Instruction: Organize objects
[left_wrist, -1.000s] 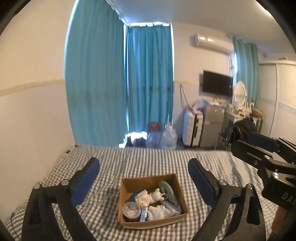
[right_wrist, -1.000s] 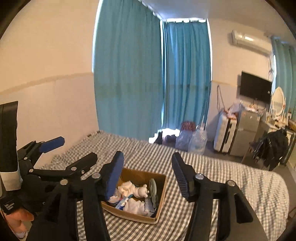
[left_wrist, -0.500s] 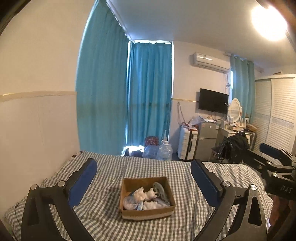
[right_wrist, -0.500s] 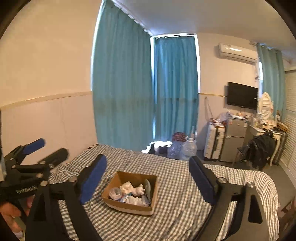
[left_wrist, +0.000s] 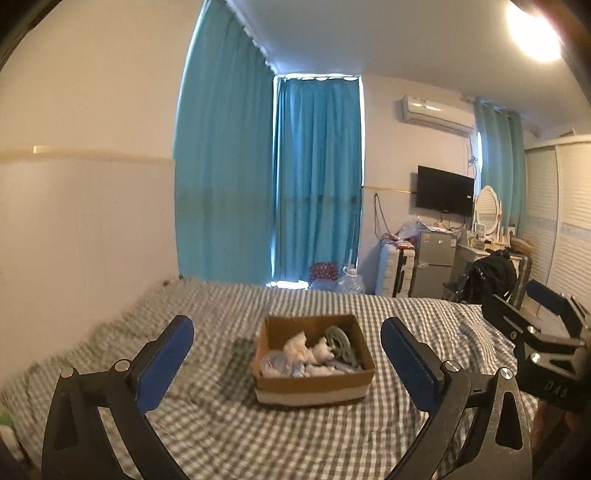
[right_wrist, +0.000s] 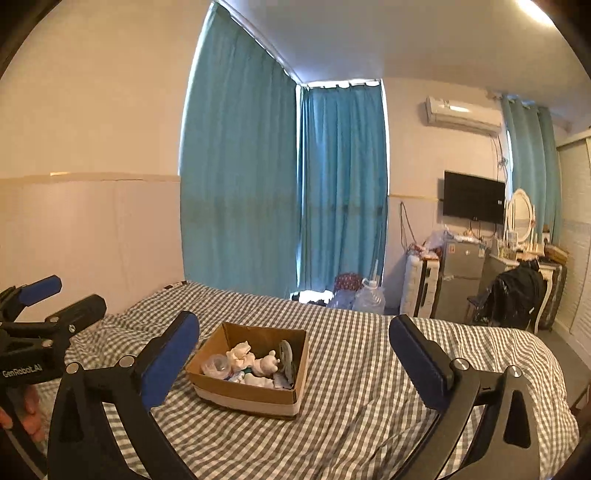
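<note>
A brown cardboard box sits on the grey checked bed. It holds white figurines, a clear round tub and a grey-green round piece. My left gripper hangs open in front of the box, apart from it, with nothing between its blue pads. My right gripper faces the same box from the right; its jaws are opening wide and are empty. Each gripper shows at the edge of the other's view: the right gripper and the left gripper.
A cream wall runs along the bed's left side. Teal curtains hang behind the bed. Water jugs, a suitcase, a small fridge and a dressing table stand past the far right of the bed.
Both grippers have drawn back from the box, which now looks smaller and farther off. The right gripper's jaws have spread from narrow to wide. The left jaws stayed wide.
</note>
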